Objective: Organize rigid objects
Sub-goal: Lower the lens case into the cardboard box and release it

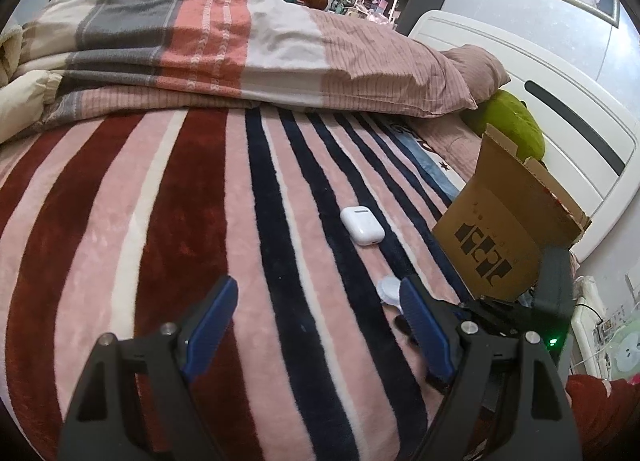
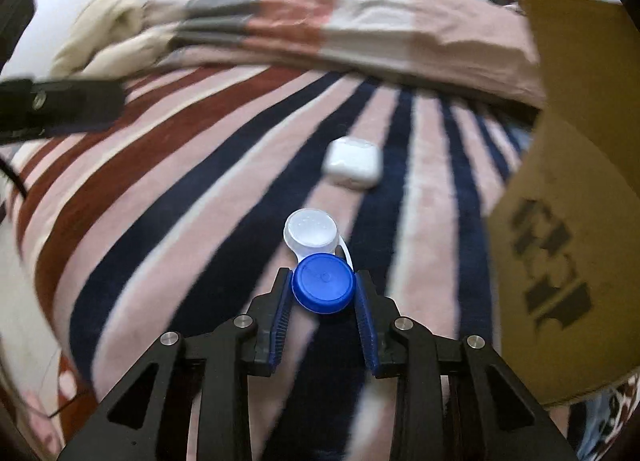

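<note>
My right gripper [image 2: 324, 285] is shut on a contact lens case [image 2: 316, 257], pinching its blue cap, with the white cap sticking out ahead, above the striped blanket. A white earbud case [image 2: 353, 162] lies on the blanket farther ahead; it also shows in the left wrist view [image 1: 362, 226]. An open cardboard box [image 2: 568, 221] stands to the right, and shows in the left wrist view [image 1: 508, 229]. My left gripper [image 1: 316, 301] is open and empty over the blanket. The lens case's white cap [image 1: 390, 290] peeks past its right finger.
The striped blanket [image 1: 160, 241] covers the bed. A folded quilt [image 1: 240, 49] and pillow lie at the far side. A green plush [image 1: 512, 121] sits by the white headboard [image 1: 560, 109]. The left gripper's body [image 2: 60, 105] shows at left in the right wrist view.
</note>
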`<state>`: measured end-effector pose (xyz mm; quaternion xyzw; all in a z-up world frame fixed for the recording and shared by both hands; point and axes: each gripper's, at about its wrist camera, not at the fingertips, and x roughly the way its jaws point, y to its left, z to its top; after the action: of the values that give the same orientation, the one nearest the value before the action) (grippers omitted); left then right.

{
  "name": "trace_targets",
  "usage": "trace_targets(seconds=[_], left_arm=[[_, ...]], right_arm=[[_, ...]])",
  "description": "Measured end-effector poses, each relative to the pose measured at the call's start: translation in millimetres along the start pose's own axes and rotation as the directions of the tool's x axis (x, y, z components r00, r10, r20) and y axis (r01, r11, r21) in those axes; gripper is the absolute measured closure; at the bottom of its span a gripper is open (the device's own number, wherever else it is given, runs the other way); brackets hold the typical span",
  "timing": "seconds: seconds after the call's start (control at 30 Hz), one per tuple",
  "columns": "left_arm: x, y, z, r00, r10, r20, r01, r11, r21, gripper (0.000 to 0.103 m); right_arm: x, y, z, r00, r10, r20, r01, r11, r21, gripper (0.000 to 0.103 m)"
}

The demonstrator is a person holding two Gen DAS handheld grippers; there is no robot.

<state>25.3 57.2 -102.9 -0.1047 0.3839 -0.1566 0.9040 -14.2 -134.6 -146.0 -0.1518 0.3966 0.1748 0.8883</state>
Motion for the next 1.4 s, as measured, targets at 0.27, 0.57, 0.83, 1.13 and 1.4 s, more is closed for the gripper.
trace_targets(seconds=[0.27,0.57,0.83,1.13,1.4], left_arm=[[0.6,-4.1,1.3,1.0,-0.018,-0.023,0.018,1.0,-0.002,0.022],[-24.0,-35.3,39.6,0.976,-0.219,0.004,0.219,0.976,0.014,0.046],[-35.8,-104.8,87.4,0.962,-0.27,0.042,0.262,0.956,0.135,0.082],[25.5,-217.0,122.4,0.944,-0.323,-0.072,0.33,0.906,0.264,0.082],[82.4,-272.8,124.9,0.929,-0.316,-0.19,0.361,0.884,0.297,0.082]], right_arm=[[1.5,-1.5,13.9,0.996,0.092,0.019,-0.092,0.995,-0.026,0.077],[-86.5,18.0,64.5,0.941,0.26,0.217,-0.215,0.954,-0.21,0.077],[-132.7,-38.8,81.3,0.91,0.257,0.326,-0.22,0.965,-0.144,0.077],[-153.8,-146.3,67.2,0.95,0.127,0.284,-0.141,0.99,0.029,0.077],[-144.7,-202.0,48.9,0.988,0.055,0.145,-0.073,0.99,0.119,0.077]])
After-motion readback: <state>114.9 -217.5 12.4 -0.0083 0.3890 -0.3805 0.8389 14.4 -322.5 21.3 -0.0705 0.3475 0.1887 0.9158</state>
